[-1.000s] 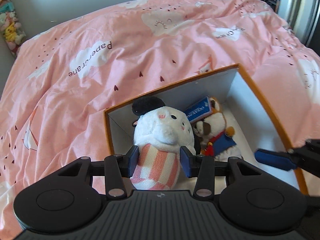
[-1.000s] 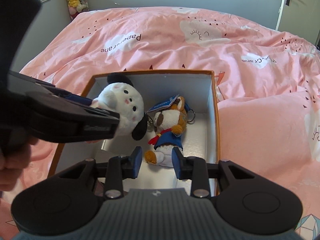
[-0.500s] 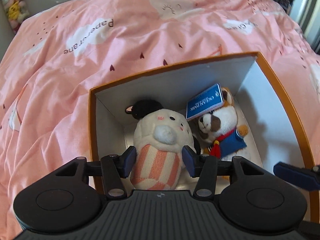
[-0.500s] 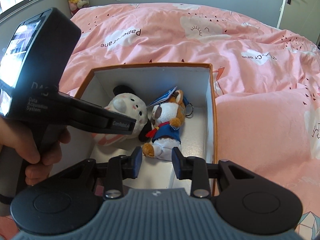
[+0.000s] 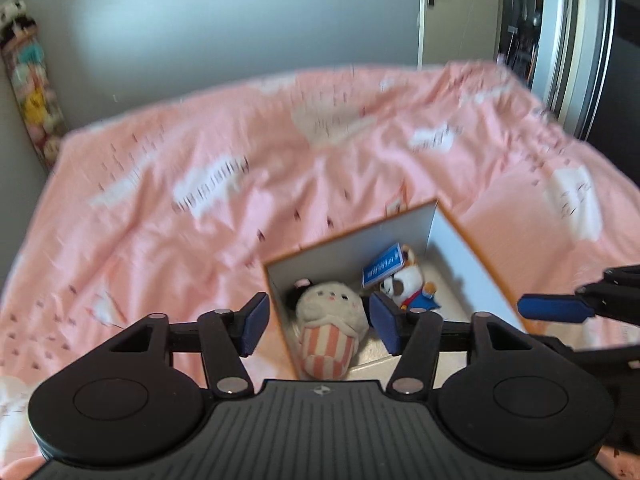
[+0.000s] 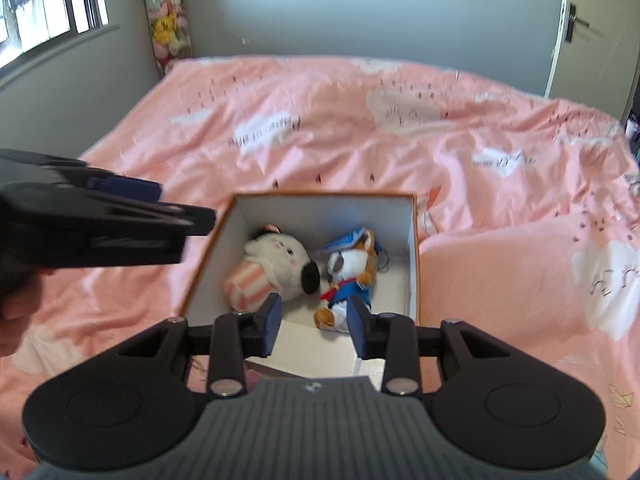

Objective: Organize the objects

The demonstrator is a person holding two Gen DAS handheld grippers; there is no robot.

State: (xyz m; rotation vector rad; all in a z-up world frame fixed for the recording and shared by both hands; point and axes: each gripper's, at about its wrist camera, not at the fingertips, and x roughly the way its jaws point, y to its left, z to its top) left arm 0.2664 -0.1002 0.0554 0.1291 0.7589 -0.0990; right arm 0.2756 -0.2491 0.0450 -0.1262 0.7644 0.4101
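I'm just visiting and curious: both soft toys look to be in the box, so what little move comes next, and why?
Probably lift both clear of the box. The white plush and fox plush lie inside, touching neither the left hand-held gripper nor the right hand-held gripper, whose jaws are opening with nothing pressed between them.

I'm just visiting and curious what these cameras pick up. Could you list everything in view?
Box: one, orange rim, white inside, on the bed.
White plush: one, white with pink-striped body and black ears, lying in the box's left half.
Dog plush: one, brown and white in blue clothes, with a blue tag, beside it on the right.
Duvet: one, pink with white clouds, over the bed.
Hanging toy holder: one, many-coloured, in the far corner.
Window: one, left wall.
Door: one, pale, right.
Left tongs: opening, nothing gripped.
Right tongs: opening, nothing gripped.
Hand: one, holding the left tongs.
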